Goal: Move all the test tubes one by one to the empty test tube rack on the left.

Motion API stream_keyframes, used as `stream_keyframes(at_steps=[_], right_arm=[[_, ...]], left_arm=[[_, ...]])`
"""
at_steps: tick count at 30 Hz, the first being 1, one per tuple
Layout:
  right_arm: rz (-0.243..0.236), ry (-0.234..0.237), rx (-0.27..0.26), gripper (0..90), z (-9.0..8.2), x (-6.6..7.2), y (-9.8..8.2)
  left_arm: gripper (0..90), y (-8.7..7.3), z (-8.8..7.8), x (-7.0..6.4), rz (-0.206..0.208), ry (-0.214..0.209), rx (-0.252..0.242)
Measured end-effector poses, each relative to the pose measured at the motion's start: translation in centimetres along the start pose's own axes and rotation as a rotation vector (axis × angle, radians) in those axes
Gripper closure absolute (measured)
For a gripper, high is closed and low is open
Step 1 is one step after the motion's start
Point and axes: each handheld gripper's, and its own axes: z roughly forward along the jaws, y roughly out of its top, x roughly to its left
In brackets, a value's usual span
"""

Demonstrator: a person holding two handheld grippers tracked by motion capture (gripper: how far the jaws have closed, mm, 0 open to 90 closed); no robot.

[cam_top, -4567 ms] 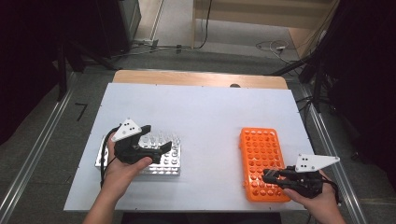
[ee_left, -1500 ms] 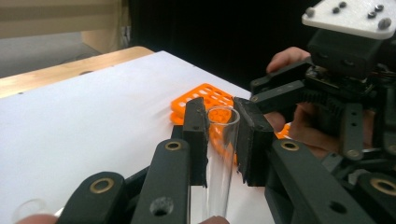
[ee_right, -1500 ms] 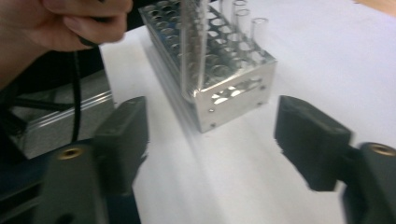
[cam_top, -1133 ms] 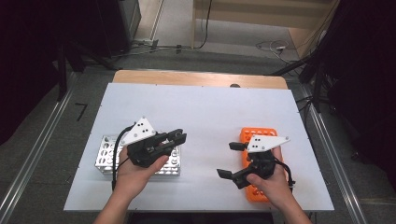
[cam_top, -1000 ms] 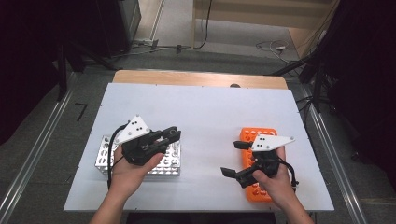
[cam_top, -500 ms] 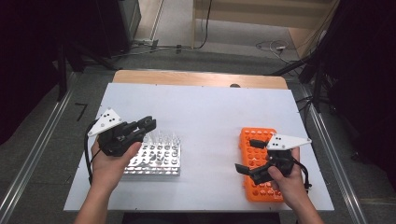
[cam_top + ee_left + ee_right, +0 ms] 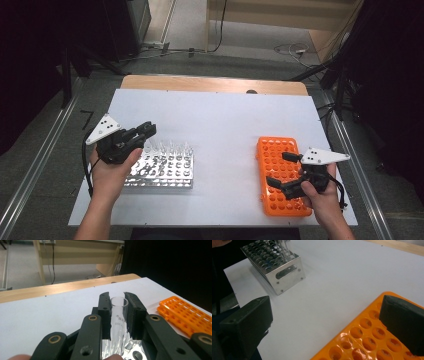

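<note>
High view: left fingers (image 7: 145, 129) clamp a glass tube (image 7: 119, 315); right fingers (image 7: 282, 169) apart over the orange rack's (image 7: 274, 150) near-edge.

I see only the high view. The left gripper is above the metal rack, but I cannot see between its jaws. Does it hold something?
Observer: Yes. In the left gripper view, the left gripper is shut on a clear glass test tube, upright between the pads.
Operator: Is the tube empty?
Observer: It looks empty; small print shows on its wall.
Operator: And the right gripper?
Observer: The right gripper is open, its jaws wide apart with nothing between them, over the edge of the orange rack.
</note>
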Motion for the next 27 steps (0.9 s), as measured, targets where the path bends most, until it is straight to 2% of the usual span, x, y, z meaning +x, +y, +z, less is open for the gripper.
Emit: stream_keyframes(at_steps=[12,17,22,27], right_arm=[[0.028,-0.036,0.001,0.0,-1.6,-1.0,-1.8],[0.036,-0.041,-0.006,0.0,-1.7,-1.2,-1.9],[0.038,-0.042,-0.003,0.0,-1.7,-1.2,-2.0],[0.039,-0.043,0.000,0.0,-1.5,-1.3,-2.1]], left_arm=[[75.6,-1.3,0.5,1.5,-0.025,0.039,-0.007],[75.7,-1.9,1.1,1.7,-0.036,0.035,-0.012],[75.6,-2.6,1.7,1.6,-0.017,0.047,0.019],[75.6,-3.1,2.0,1.8,-0.031,0.049,0.063]])
